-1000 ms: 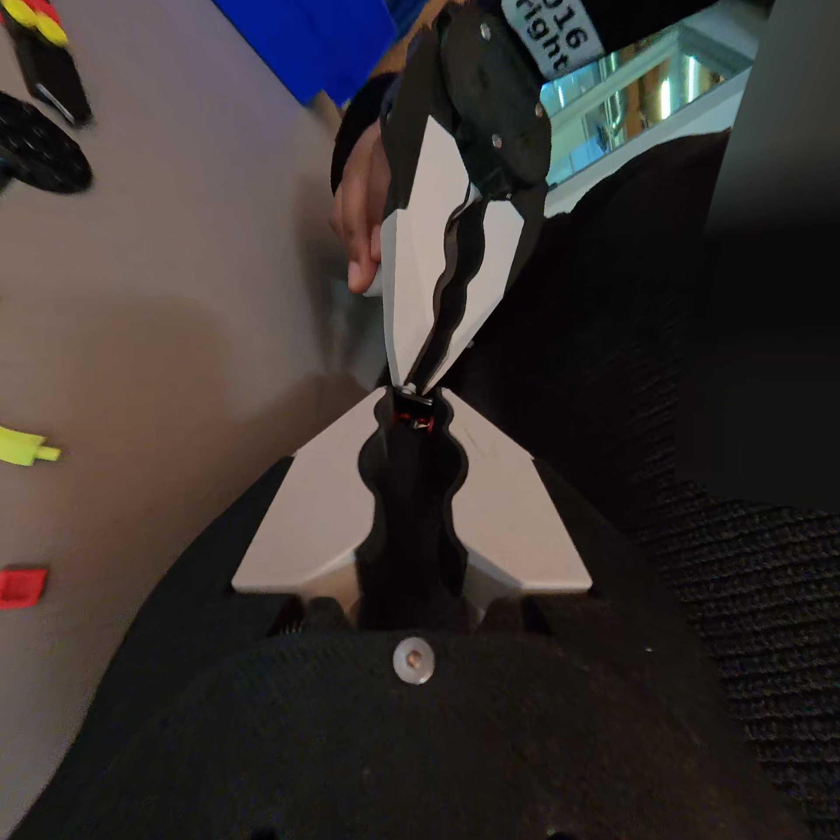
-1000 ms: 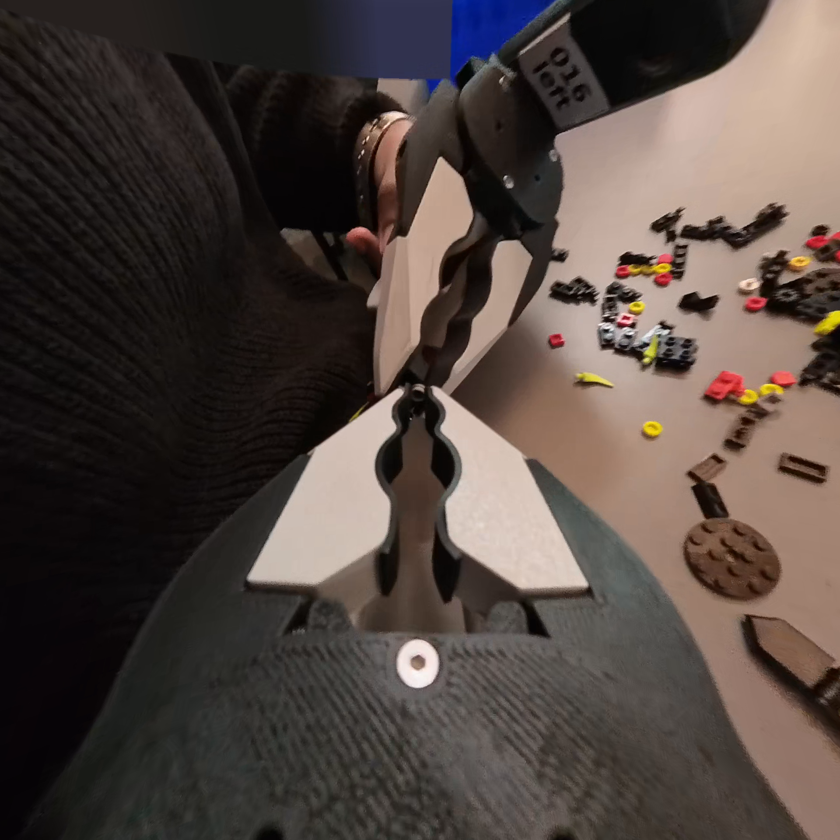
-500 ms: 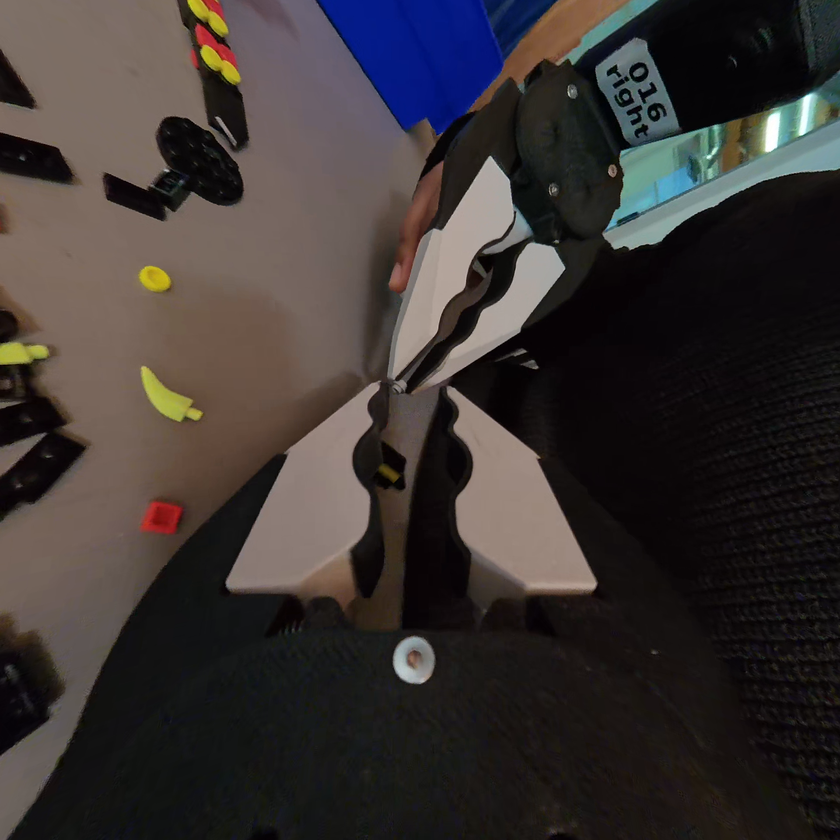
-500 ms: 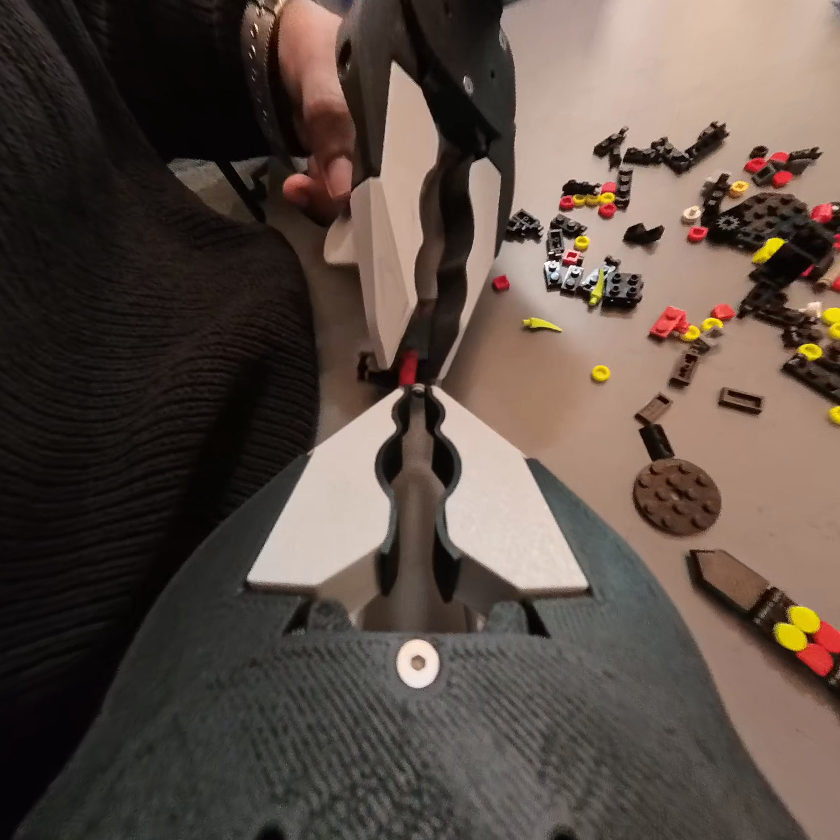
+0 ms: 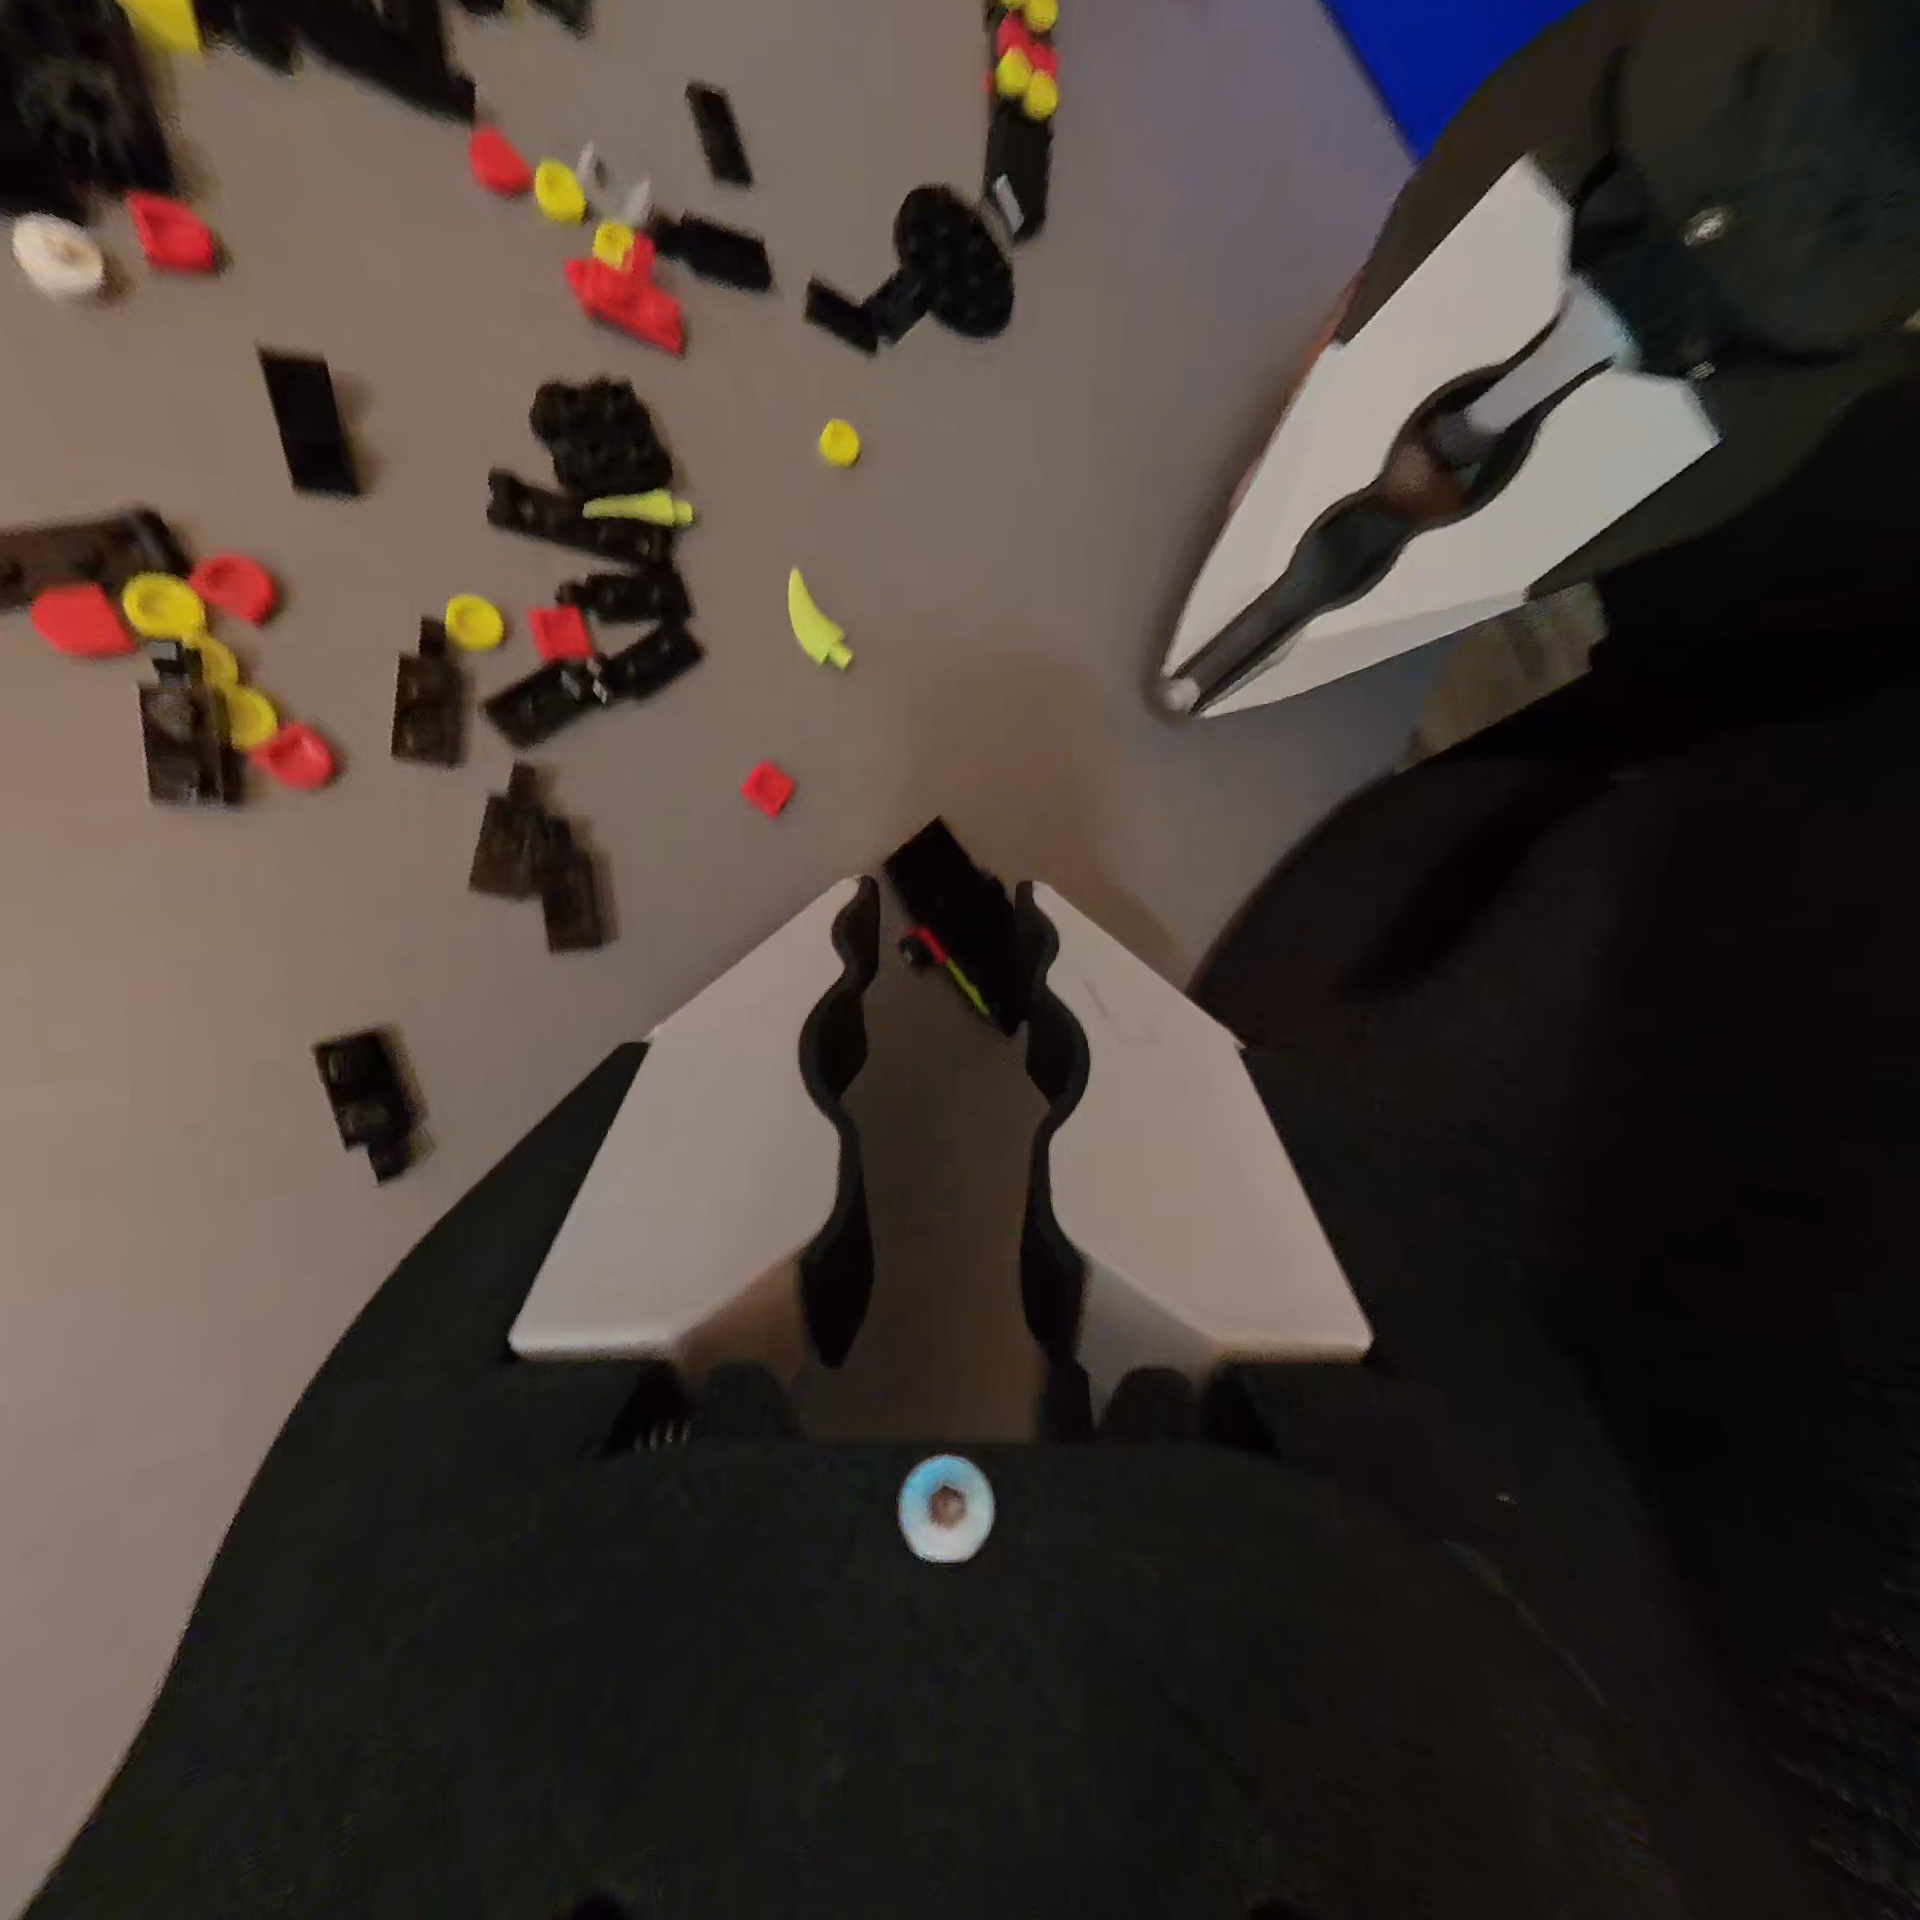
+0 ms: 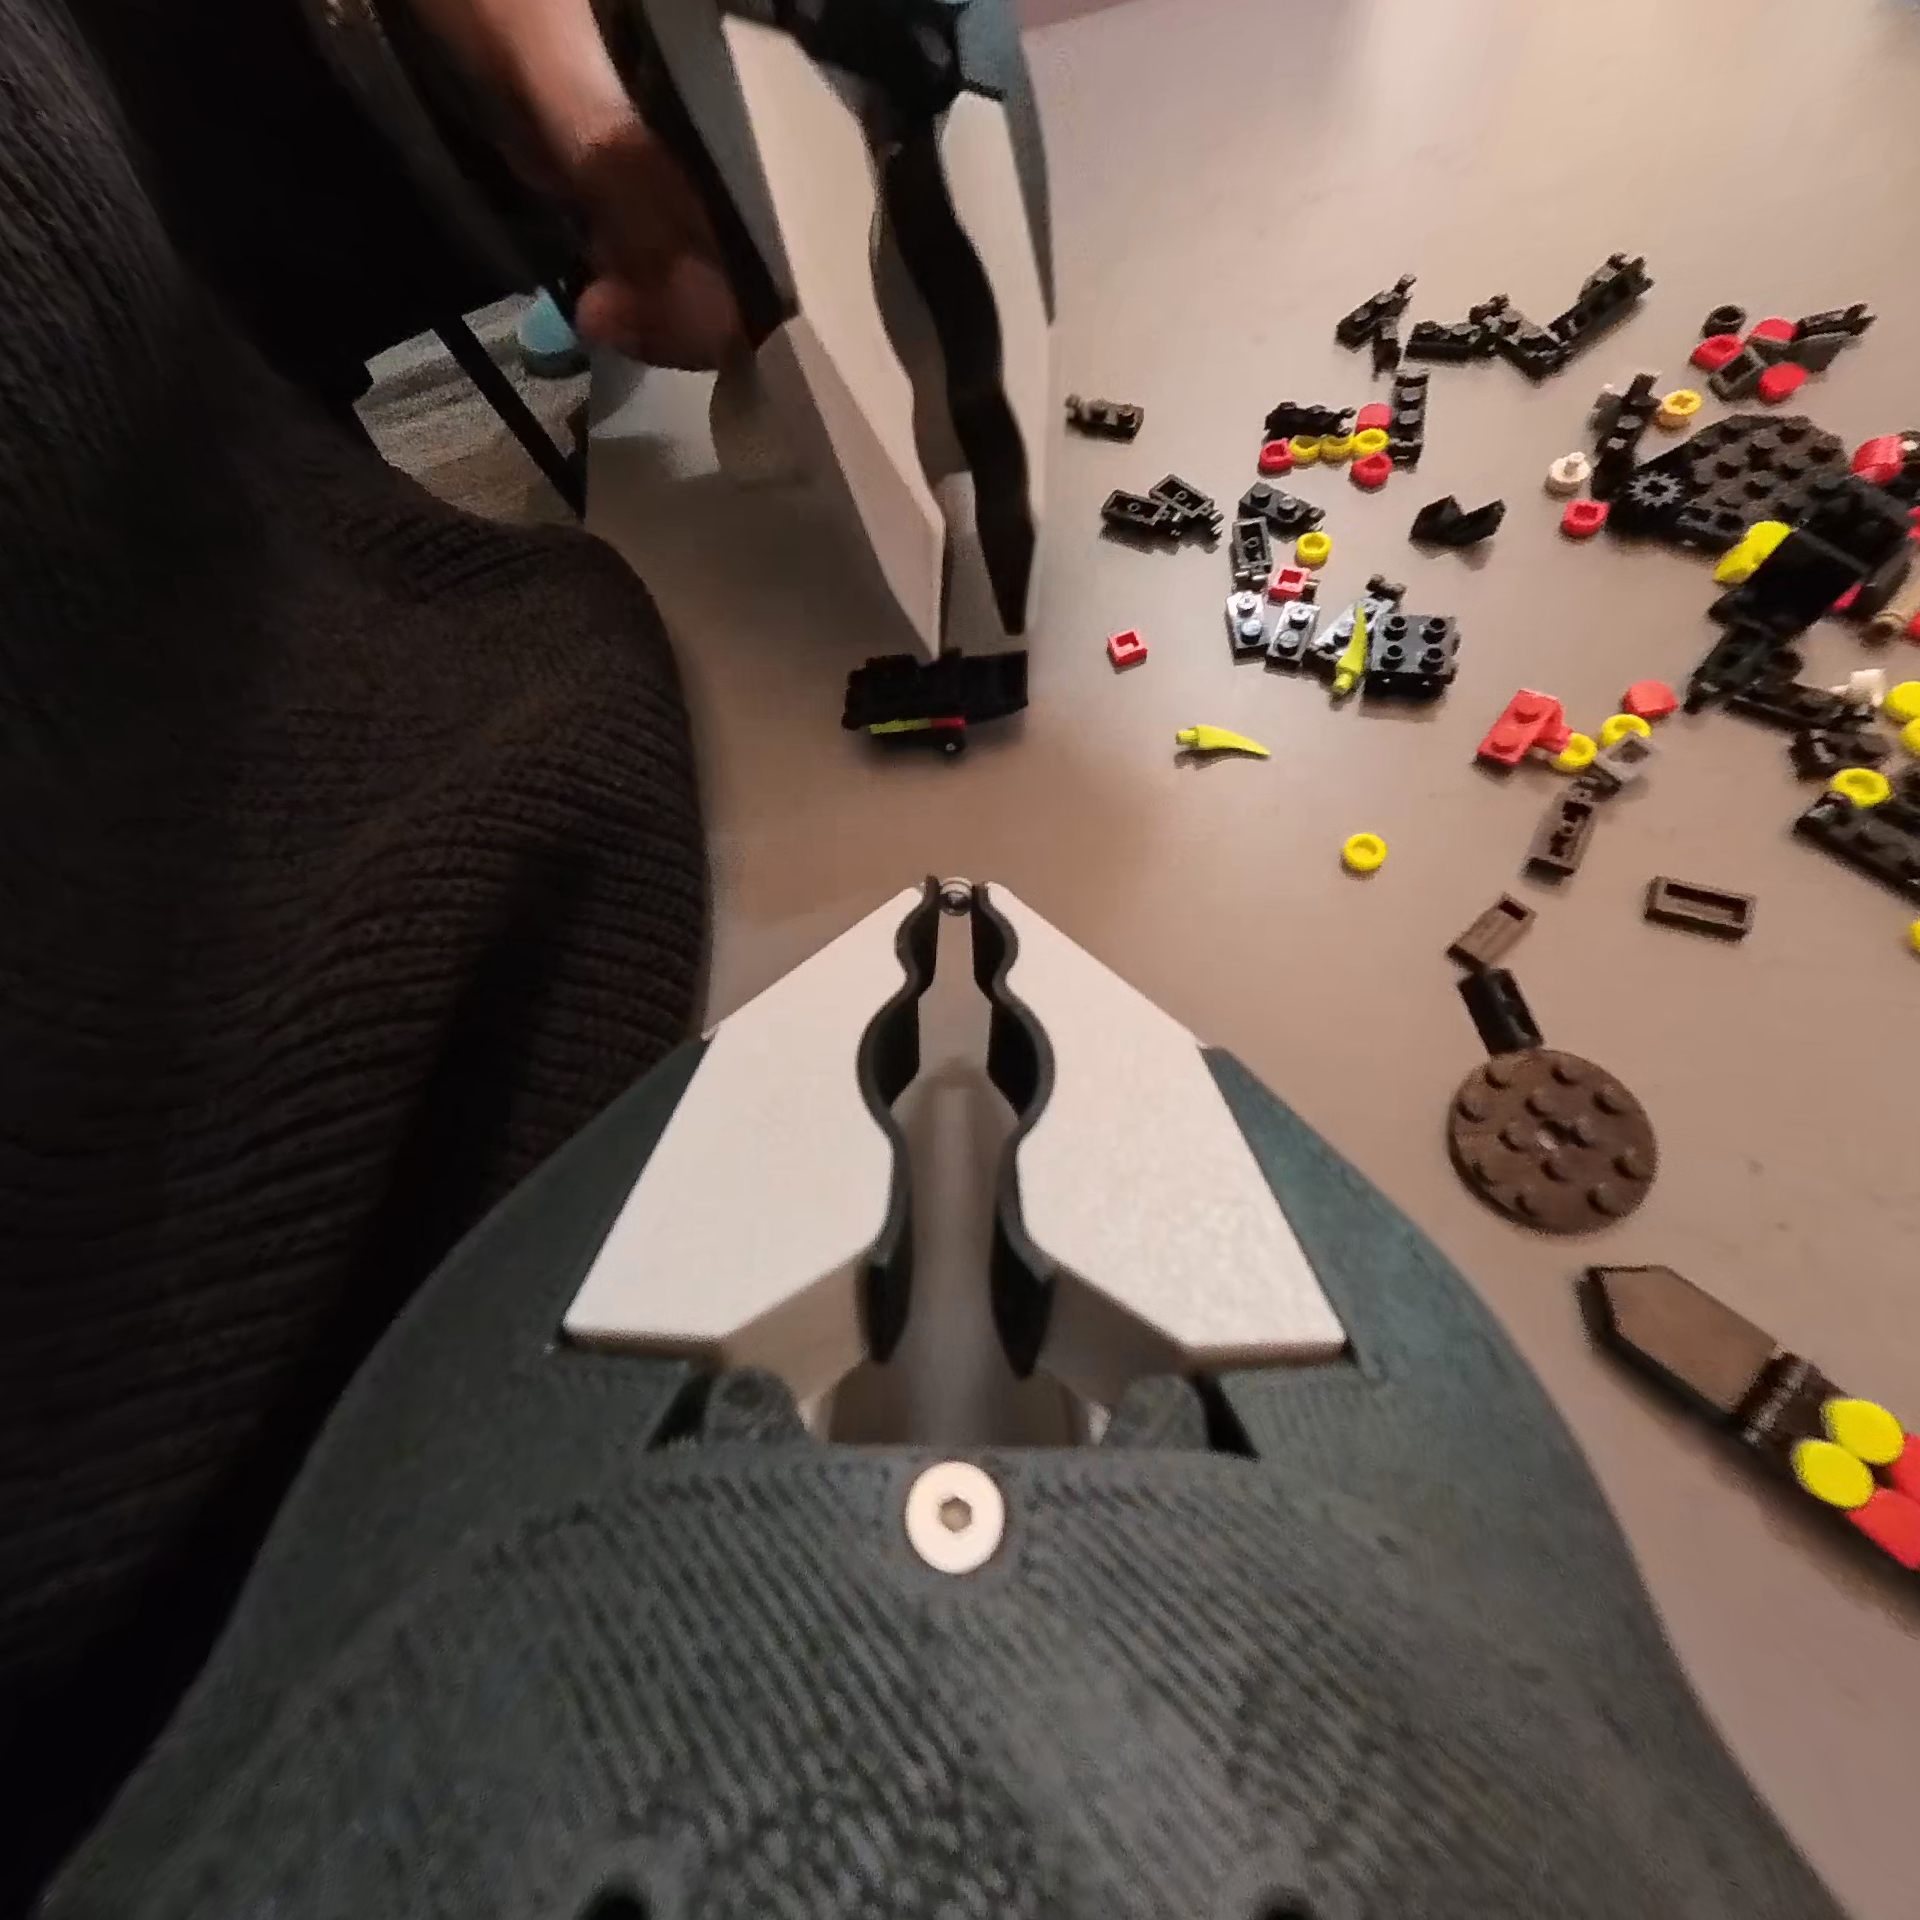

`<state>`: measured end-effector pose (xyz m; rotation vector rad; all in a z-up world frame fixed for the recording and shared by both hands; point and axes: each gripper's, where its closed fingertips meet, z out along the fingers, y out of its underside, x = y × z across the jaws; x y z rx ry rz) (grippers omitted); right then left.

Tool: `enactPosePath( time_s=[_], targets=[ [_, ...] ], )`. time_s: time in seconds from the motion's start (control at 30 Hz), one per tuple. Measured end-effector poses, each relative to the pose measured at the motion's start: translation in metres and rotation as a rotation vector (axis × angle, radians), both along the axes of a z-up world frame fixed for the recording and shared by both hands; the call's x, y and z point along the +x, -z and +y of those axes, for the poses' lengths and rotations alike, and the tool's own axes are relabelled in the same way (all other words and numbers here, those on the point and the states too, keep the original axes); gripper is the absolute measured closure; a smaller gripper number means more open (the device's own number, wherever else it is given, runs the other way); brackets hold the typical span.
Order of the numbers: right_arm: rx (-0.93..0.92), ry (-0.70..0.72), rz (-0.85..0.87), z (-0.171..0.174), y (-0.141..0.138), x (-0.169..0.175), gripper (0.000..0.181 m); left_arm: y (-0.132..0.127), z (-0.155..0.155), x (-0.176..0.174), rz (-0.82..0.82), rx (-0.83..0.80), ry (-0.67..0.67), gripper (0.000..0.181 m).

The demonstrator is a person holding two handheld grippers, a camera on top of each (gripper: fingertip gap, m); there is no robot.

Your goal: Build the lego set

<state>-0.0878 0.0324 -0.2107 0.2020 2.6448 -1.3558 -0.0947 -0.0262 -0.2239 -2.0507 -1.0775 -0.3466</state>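
Note:
A small black assembly [image 5: 951, 920] with a red and yellow stripe lies on the grey table, between the tips of my left gripper [image 5: 945, 883], which is open. In the right wrist view the left gripper [image 6: 977, 629] stands upright just above that assembly [image 6: 935, 694]. My right gripper [image 6: 956, 889] is shut on a tiny pale round piece [image 6: 956, 891] and hangs over bare table, apart from the assembly. It also shows in the left wrist view [image 5: 1179, 694] at the upper right.
Loose black, red and yellow pieces are spread across the table [image 6: 1299, 187]: a yellow horn [image 6: 1221, 740], a red square stud [image 6: 1125, 646], a brown round plate [image 6: 1548, 1140], a dark wedge with yellow and red studs [image 6: 1766, 1382]. A person's dark knit sleeve [image 6: 312, 831] fills the left. My hands' fingertips stand some 7 cm from each other.
The two grippers were tip to tip and have drawn apart. My left gripper has opened and the black assembly now rests on the table. My right gripper pulled back, still shut on the tiny piece.

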Motion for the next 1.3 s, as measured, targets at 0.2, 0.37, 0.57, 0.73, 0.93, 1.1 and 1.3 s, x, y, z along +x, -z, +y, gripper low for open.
enactPosePath(
  time_s=[0.2, 0.37, 0.57, 0.73, 0.93, 1.1, 1.3],
  targets=[
    [-0.003, -0.004, 0.008, -0.004, 0.0, 0.002, 0.177, 0.01, 0.005, 0.009, 0.055, -0.124, -0.05, 0.152],
    [-0.032, 0.017, 0.0, -0.011, -0.007, 0.004, 0.177, 0.012, 0.023, 0.015, 0.016, -0.055, -0.036, 0.165],
    [0.004, 0.042, -0.055, -0.016, 0.001, 0.01, 0.177, 0.011, 0.031, 0.018, -0.02, 0.014, -0.036, 0.165],
    [0.022, 0.075, -0.075, -0.024, 0.006, 0.01, 0.177, 0.012, 0.033, 0.02, -0.002, 0.011, -0.023, 0.165],
    [0.075, 0.073, -0.041, -0.028, 0.017, 0.011, 0.177, 0.012, 0.034, 0.02, 0.037, -0.011, -0.005, 0.164],
    [0.096, 0.07, -0.041, -0.03, 0.02, 0.011, 0.177, 0.013, 0.034, 0.021, 0.081, -0.041, 0.017, 0.164],
    [0.139, 0.06, -0.052, -0.03, 0.024, 0.013, 0.177, 0.013, 0.036, 0.023, 0.112, -0.06, 0.039, 0.164]
  ],
)
